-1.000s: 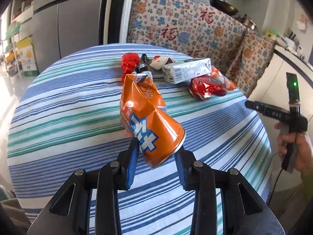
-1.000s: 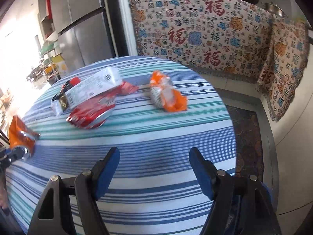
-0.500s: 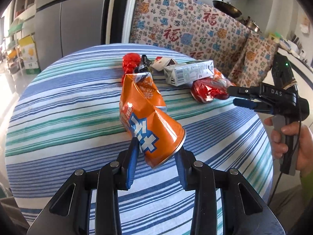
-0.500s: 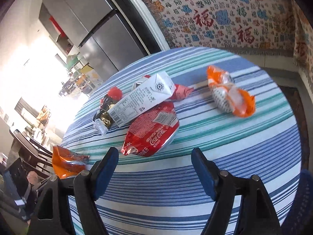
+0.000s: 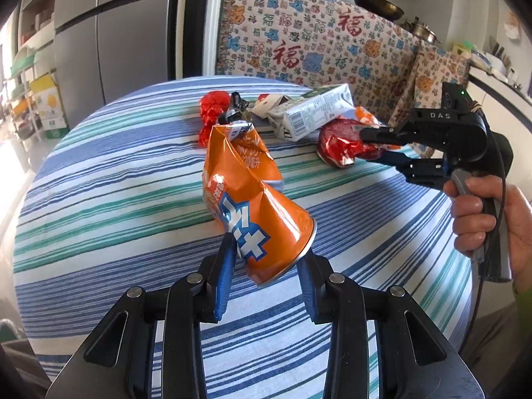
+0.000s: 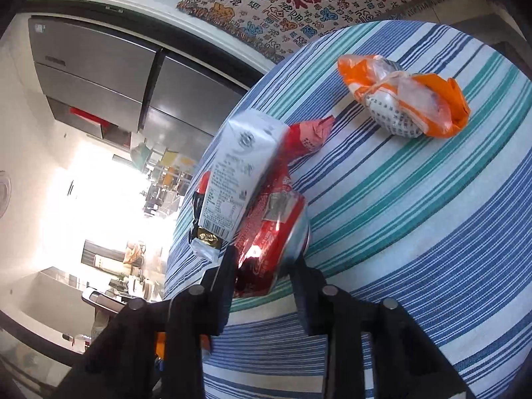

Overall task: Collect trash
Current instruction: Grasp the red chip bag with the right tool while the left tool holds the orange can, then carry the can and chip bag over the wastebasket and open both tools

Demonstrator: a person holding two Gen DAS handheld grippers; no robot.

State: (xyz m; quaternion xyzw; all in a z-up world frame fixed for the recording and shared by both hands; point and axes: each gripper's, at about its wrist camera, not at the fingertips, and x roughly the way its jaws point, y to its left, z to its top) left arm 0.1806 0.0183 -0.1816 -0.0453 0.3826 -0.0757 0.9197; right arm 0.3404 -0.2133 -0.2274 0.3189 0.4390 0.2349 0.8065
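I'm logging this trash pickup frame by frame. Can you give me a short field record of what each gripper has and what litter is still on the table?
left gripper: shut on the crushed orange can, held above the striped tablecloth
right gripper: jaws closing around the crushed red can, which lies on the cloth
beside red can: white carton, leaning against it
also on table: orange-and-white bag, lying apart; red wrapper at the far side
bin: none in view

A striped tablecloth (image 5: 99, 179) covers the round table. A patterned cloth (image 5: 299, 43) hangs behind it, beside a grey refrigerator (image 5: 116, 33).
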